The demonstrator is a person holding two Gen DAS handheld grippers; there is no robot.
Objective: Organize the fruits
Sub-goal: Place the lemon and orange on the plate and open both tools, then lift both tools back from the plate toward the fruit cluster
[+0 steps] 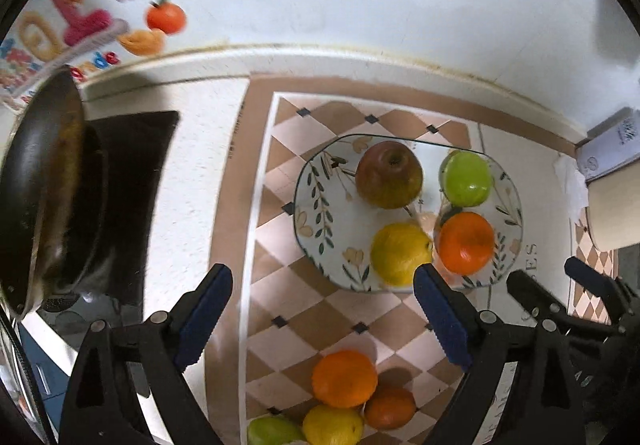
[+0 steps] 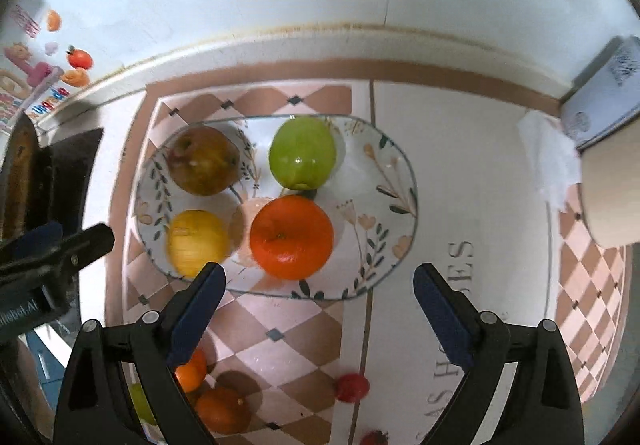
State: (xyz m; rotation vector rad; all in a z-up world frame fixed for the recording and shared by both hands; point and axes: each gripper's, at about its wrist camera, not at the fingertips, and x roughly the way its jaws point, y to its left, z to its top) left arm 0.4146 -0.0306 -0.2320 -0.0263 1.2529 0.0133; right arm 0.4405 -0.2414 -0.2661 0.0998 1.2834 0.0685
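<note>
A flower-patterned plate (image 1: 316,181) (image 2: 376,173) on a checked mat holds a red-brown apple (image 1: 388,175) (image 2: 204,161), a green apple (image 1: 466,179) (image 2: 302,153), a lemon (image 1: 400,253) (image 2: 196,241) and an orange (image 1: 464,243) (image 2: 292,237). My left gripper (image 1: 322,285) hangs open above the plate's near edge, empty. Over the same edge and beside it, my right gripper (image 2: 320,277) is also open and empty. Loose fruit lies on the mat nearer me: two oranges (image 1: 344,379) (image 2: 222,409), a lemon (image 1: 332,425), a green fruit (image 1: 272,431) and a small red fruit (image 2: 352,387).
A dark frying pan (image 1: 48,185) sits on a black hob (image 1: 132,165) at the left. At the right stand a printed box (image 2: 600,97), a cream container (image 2: 612,197) and a crumpled tissue (image 2: 548,161). A wall with fruit stickers (image 1: 166,17) runs behind the counter.
</note>
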